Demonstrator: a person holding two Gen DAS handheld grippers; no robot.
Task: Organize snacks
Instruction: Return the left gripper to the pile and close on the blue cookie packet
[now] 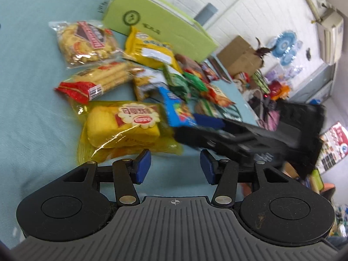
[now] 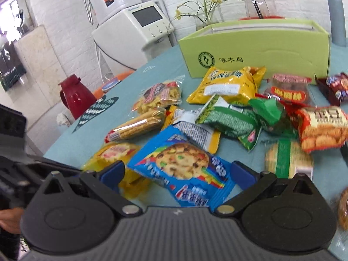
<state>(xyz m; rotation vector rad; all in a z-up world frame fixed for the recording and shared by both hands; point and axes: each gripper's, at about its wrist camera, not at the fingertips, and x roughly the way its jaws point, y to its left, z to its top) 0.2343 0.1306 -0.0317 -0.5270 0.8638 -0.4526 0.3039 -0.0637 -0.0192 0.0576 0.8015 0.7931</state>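
Note:
Several snack packets lie in a pile on a teal tablecloth [image 1: 32, 87]. A light green cardboard box [image 2: 256, 52] stands open behind them; it also shows in the left wrist view [image 1: 156, 24]. My left gripper [image 1: 175, 167] is open and empty, just short of a yellow cake packet [image 1: 124, 126]. My right gripper [image 2: 177, 174] is open with its fingers either side of a blue cookie packet [image 2: 182, 169], not closed on it. The right gripper also shows in the left wrist view [image 1: 217, 128], over the blue cookie packet [image 1: 176, 106].
Other packets include a wafer roll pack [image 2: 137, 126], a yellow bag [image 2: 228, 84], green bags [image 2: 232, 124] and an orange biscuit bag [image 2: 322, 126]. A red jug [image 2: 75, 95] stands beyond the table's left edge. A glass vase [image 2: 206, 19] and jar [image 2: 258, 0] stand behind the box.

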